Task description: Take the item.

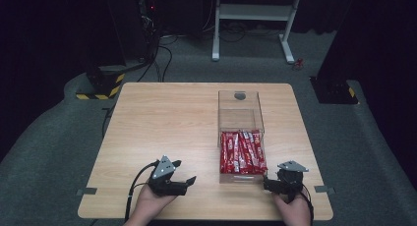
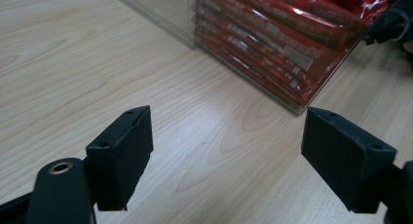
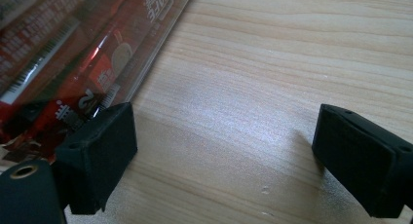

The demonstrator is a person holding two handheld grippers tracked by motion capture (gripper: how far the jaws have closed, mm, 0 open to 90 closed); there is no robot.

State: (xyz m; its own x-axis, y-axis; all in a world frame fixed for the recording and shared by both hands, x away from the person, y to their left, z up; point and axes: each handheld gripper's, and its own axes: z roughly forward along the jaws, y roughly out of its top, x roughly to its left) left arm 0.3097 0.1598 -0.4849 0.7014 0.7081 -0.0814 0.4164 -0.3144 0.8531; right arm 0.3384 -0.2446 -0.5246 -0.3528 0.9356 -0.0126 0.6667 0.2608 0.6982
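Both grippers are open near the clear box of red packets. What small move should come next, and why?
Probably ease the right gripper up over the clear plastic box's near rim toward the red snack packets. It sits open beside the box's near corner, closer than the open left gripper, and holds nothing.

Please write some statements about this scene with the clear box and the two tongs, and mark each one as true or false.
1. The red packets lie inside the clear box. True.
2. The left tongs are shut on a packet. False: the jaws stand wide apart over bare table and hold nothing.
3. The right tongs are beside the box's near right corner. True.
4. The packets fill the whole box. False: they lie in the near part; the far part is bare.
5. The box stands at the table's left edge. False: it stands right of the middle.
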